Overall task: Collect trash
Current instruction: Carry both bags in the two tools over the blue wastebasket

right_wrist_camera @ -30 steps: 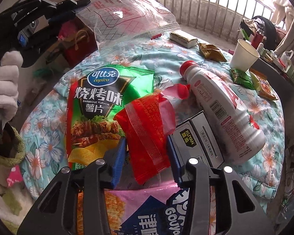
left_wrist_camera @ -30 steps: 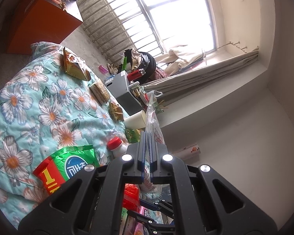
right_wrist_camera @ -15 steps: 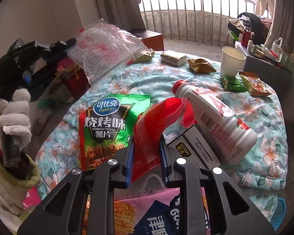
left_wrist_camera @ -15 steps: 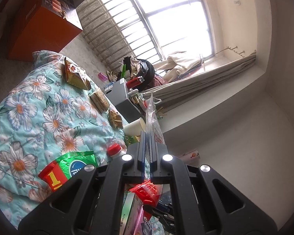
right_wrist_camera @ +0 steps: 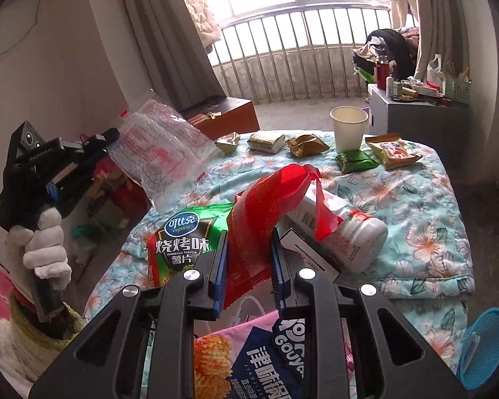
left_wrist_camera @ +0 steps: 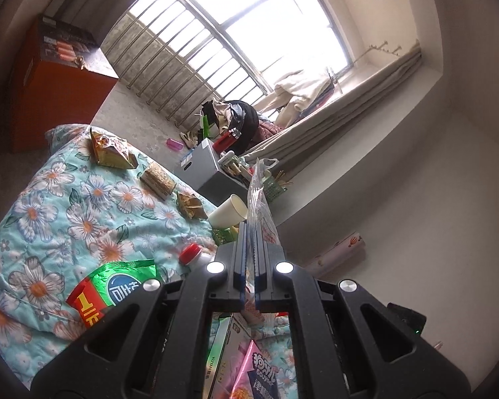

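The right gripper (right_wrist_camera: 249,259) is clenched on a crumpled red wrapper (right_wrist_camera: 266,206), which rises from between its blue-padded fingers (right_wrist_camera: 220,266) at the centre of the right wrist view and droops over to the right, above the bedspread (right_wrist_camera: 415,206). Behind the wrapper lie a white bottle (right_wrist_camera: 349,229) on its side and, to the left, a green chip bag (right_wrist_camera: 183,236); a pink-and-blue snack bag (right_wrist_camera: 259,359) sits at the bottom of the frame below the fingers. At the left edge, a white-gloved hand (right_wrist_camera: 46,246) holds the left gripper (right_wrist_camera: 108,136), pinched shut on the edge of a clear zip bag (right_wrist_camera: 163,153) that fans out toward the upper middle. In the left wrist view the same zip bag (left_wrist_camera: 259,199) stands edge-on, squeezed between the closed fingers (left_wrist_camera: 241,259) at centre. A paper cup (right_wrist_camera: 348,128) stands upright near the far edge of the bed, in the upper right.
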